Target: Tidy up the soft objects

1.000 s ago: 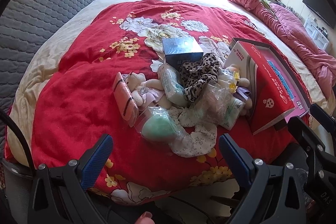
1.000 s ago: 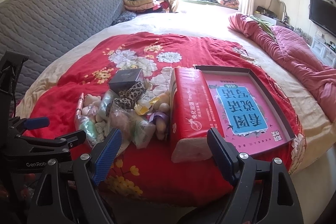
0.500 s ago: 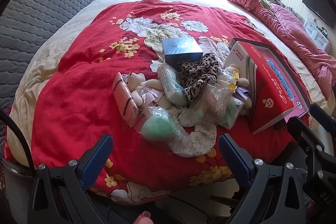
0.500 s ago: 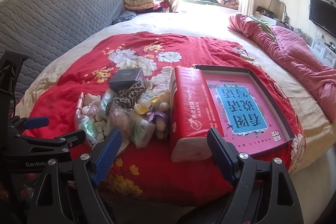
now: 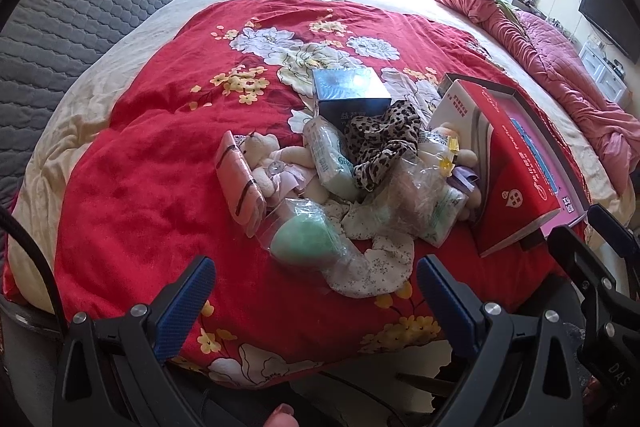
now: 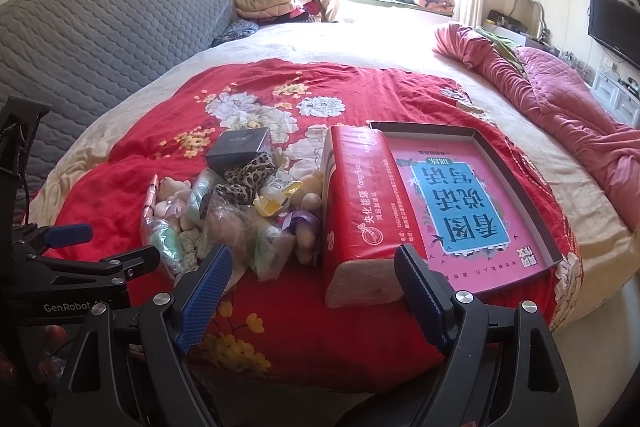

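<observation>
Nothing has moved since the earlier frames: left gripper [image 5: 314,289] and right gripper [image 6: 310,281] both hang spread wide and empty at the near edge of the red floral blanket [image 5: 152,195]. Heap of soft objects mid-blanket: green sponge in clear bag [image 5: 304,239], leopard-print cloth [image 5: 380,143], pink striped pouch [image 5: 239,189], small plush toy [image 5: 266,163]. Red tissue pack [image 6: 358,211] just right of heap, lying against pink-lined tray [image 6: 460,203].
</observation>
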Demonstrator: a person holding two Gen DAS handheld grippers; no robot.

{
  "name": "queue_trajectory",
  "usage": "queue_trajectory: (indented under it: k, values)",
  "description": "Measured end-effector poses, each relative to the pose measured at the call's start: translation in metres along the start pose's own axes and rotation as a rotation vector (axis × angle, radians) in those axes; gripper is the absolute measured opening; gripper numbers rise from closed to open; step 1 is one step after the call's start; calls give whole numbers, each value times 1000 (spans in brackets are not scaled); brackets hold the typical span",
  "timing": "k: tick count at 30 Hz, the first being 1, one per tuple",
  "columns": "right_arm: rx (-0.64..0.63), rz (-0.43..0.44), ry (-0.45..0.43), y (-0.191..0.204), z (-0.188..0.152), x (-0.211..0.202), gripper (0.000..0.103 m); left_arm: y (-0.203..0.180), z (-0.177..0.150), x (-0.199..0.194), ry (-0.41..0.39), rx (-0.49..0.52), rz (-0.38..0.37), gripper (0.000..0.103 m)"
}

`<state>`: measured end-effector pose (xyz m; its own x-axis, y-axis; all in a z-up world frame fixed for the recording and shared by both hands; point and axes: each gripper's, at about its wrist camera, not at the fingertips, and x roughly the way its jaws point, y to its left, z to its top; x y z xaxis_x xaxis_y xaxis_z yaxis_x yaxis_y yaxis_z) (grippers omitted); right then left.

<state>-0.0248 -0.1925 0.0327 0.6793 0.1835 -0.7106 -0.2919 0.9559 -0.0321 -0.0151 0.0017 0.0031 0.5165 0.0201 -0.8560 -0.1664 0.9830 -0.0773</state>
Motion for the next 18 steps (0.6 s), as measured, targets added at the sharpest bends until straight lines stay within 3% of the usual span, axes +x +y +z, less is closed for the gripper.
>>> queue_trajectory:
  k: [11,18]
  values:
    - [2,13,2,-3,-2,6,84,28,-5,6,33,-78,-53,101]
    - [-2,14,-5,-2,4,16,84,42,-5,30,88,-150,-108,101]
